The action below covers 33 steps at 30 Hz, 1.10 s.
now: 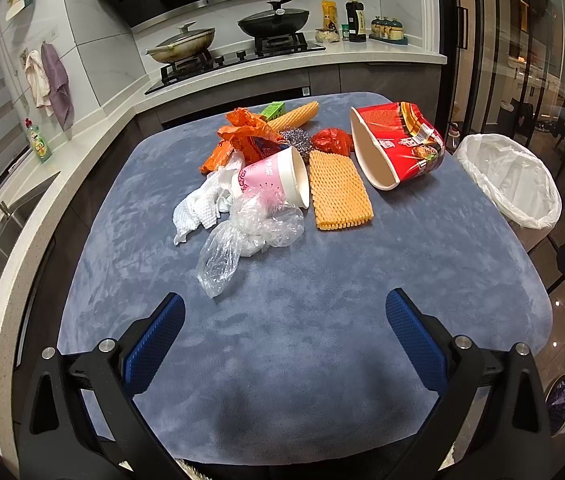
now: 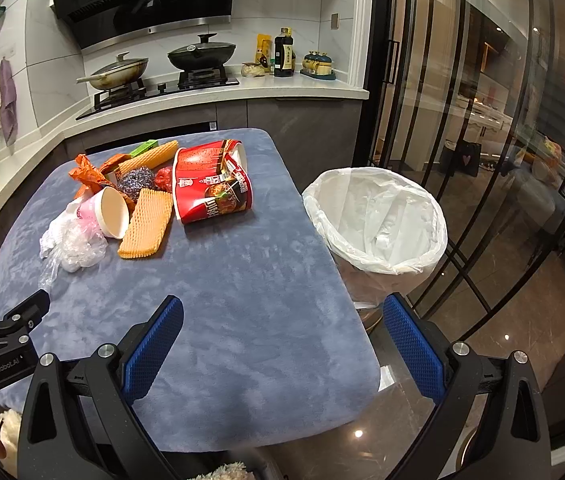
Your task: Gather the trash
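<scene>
Two pans (image 1: 186,42) behind, trash pile (image 1: 282,160) unobstructed

**Tabletop and its load**

Tabletop (image 1: 322,344) covered in blue-grey plush. Landmark: red noodle tub (image 1: 400,144), lying on its side. Just left of it, a flat orange foam net (image 1: 338,190); further left, a tipped pink paper cup (image 1: 272,180), clear plastic bag (image 1: 238,240) and white tissue (image 1: 198,210). Behind-left: steel scourer (image 1: 296,140), orange wrappers (image 1: 244,134).

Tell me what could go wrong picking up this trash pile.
The clear plastic bag lies tangled with the pink paper cup, so pulling one may drag the other. The red noodle tub lies tipped and could roll off the table. Both claws, left and right, are open and empty.
</scene>
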{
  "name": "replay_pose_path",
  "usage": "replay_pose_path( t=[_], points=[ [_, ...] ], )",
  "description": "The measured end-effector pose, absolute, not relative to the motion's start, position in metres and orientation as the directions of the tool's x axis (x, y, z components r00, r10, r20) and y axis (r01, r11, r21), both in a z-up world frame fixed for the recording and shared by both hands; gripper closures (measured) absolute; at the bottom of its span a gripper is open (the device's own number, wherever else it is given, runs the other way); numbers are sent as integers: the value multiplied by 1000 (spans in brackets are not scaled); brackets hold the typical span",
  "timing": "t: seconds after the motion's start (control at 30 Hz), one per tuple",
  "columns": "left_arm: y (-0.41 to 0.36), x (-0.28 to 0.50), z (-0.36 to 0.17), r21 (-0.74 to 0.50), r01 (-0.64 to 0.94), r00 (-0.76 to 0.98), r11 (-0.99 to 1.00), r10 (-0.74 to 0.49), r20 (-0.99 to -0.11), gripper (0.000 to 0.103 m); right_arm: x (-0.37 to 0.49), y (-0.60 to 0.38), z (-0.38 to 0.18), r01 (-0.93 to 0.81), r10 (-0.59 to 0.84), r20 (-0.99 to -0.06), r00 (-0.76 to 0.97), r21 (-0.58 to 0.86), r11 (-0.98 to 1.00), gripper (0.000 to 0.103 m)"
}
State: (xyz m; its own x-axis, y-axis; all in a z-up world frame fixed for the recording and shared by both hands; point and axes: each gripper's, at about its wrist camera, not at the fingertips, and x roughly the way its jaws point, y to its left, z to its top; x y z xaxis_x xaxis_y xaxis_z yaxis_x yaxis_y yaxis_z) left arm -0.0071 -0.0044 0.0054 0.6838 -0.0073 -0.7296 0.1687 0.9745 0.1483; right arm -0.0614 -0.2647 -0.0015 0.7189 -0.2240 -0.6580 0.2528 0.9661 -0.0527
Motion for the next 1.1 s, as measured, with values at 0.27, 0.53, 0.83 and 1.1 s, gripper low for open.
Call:
replay_pose_path(
  t=[0.27, 0.53, 0.83, 1.1],
  points=[
    [-2, -7, 1, 141, 169, 678, 976, -11, -735, 7, -61, -264, -2, 252, -220, -661, 717, -47, 967, 7],
    [3, 4, -8, 108, 170, 655, 979, -30, -755, 7, -52, -259, -16, 243, -206, -675, 709, -40, 969, 7],
    [23, 35, -23, 48, 172, 627, 984, -72, -775, 7, -26, -259, -31, 257, -191, -703, 685, -13, 966, 7],
    [57, 80, -37, -5, 124, 630, 992, -83, -772, 7, 7, -255, -46, 274, -168, -727, 666, 28, 961, 7]
  ],
)
